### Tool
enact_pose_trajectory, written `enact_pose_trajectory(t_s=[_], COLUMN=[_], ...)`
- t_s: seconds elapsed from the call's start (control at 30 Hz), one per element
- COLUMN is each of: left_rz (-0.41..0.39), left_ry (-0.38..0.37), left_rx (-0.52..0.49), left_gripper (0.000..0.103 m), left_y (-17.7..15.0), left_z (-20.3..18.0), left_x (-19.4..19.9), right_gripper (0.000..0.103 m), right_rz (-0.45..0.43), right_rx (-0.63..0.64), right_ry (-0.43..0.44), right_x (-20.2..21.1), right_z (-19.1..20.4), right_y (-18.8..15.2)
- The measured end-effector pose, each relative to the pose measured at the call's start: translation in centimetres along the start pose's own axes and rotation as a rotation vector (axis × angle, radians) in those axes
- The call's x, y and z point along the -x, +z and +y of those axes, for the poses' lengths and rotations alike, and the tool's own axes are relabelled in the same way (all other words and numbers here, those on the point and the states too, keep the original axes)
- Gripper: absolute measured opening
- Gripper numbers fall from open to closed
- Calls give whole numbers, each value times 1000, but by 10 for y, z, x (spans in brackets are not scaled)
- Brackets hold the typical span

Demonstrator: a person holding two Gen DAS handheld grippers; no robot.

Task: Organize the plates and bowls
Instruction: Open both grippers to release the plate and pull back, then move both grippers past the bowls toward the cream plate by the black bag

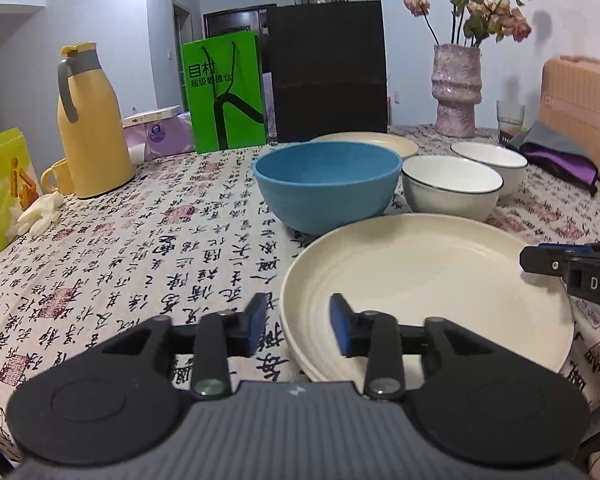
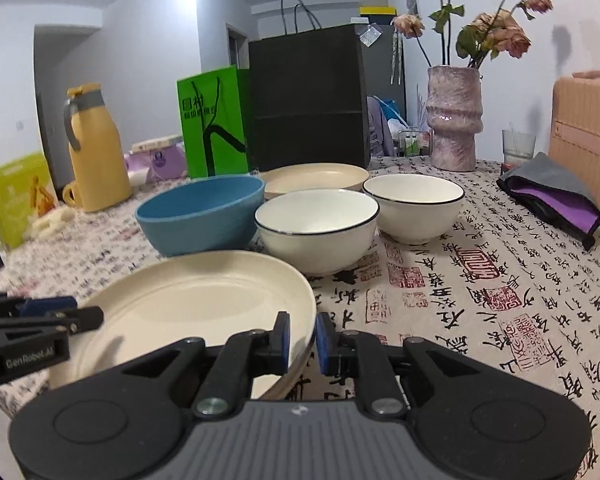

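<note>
A cream plate (image 1: 428,280) lies at the near edge of the table, seemingly on top of a second one. My left gripper (image 1: 299,328) is open, and the plate's left rim sits between its blue pads with a gap on both sides. On the opposite side my right gripper (image 2: 302,342) is shut on the plate's (image 2: 188,304) right rim, its pads set close. Behind the plate stand a blue bowl (image 1: 328,184), two white black-rimmed bowls (image 1: 452,188) (image 1: 488,158) and another cream plate (image 1: 380,142).
A yellow jug (image 1: 92,120) and mug (image 1: 58,176) stand at the left, with a green box (image 1: 4,184) beside them. Green (image 1: 224,92) and black (image 1: 328,72) bags line the back. At the right are a vase (image 1: 456,88), a glass (image 1: 510,114), a pouch (image 1: 556,152) and a pink case (image 1: 580,112).
</note>
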State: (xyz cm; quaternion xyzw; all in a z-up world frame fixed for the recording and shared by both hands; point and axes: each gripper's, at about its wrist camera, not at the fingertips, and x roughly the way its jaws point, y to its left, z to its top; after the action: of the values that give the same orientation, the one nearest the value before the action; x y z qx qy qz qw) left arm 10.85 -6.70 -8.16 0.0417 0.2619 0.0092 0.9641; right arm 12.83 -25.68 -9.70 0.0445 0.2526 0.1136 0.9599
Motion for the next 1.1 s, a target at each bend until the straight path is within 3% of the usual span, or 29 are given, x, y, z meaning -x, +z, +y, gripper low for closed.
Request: enact_pose_trajectory(t_s=[0.07,0.13,0.2,0.23,0.27,0.3,0.47,1.1], left_rz=[-17,-40,-67,-81,-93,-105,-134,-157], left_ry=[-6,-18,-32,-38,-42,-45,-40,-42], left_rx=[16,34,57,68,79,93,138,144], left_gripper=[54,65,85,89,99,103,103,103], left_y=[2,3,5,5,6,7,8,11], left_z=[3,6,10,12,13,15,21,24], left_x=[3,8,13,15,17,19,23,30], right_gripper=[21,41,66,73,91,103,103,103], right_rz=[-13,-23,-35,-40,-42,-46,-63,-80], right_rx=[-25,-51,-63,-67,-74,-83,-110,-121], right_ry=[21,44,57,62,66,70,71,61], right_x=[3,5,7,8,9,9,12,16], right_z=[-4,-7,-8,-8,-9,-10,-14,-15], right_y=[2,3,4,4,5,5,7,9])
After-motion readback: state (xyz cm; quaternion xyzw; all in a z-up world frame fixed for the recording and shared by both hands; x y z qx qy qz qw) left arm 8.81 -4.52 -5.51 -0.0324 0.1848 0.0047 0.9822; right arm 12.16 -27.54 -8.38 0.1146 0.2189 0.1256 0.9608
